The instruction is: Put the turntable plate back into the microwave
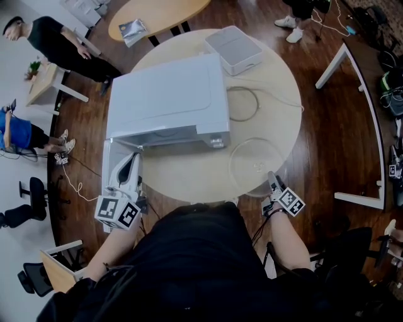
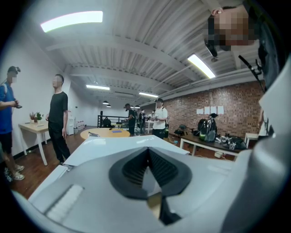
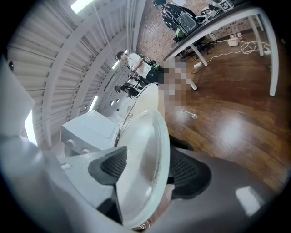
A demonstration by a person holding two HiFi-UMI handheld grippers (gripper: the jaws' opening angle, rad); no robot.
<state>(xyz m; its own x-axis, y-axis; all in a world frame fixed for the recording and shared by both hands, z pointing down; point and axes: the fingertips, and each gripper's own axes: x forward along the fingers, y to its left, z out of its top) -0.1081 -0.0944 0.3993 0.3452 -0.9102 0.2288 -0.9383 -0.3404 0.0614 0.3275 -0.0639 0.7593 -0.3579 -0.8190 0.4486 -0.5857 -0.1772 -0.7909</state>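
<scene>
The white microwave (image 1: 167, 97) stands on the round table (image 1: 189, 179), and its door (image 1: 112, 160) is swung open at the front left. My left gripper (image 1: 132, 162) hovers over that door with its jaws shut and nothing seen between them; in the left gripper view (image 2: 148, 152) it points over the microwave's white body (image 2: 109, 148). The clear glass turntable plate (image 1: 255, 162) lies at the table's front right. My right gripper (image 1: 272, 179) is shut on its near rim. In the right gripper view the plate (image 3: 145, 132) sits between both pads (image 3: 111, 166), and the microwave (image 3: 88, 129) is beyond.
A white box (image 1: 233, 49) sits at the table's back, and a cable loop (image 1: 242, 104) lies right of the microwave. A person (image 1: 60, 44) stands at the far left. An oval table (image 1: 157, 12) is behind, and a white-framed table (image 1: 365, 94) is to the right.
</scene>
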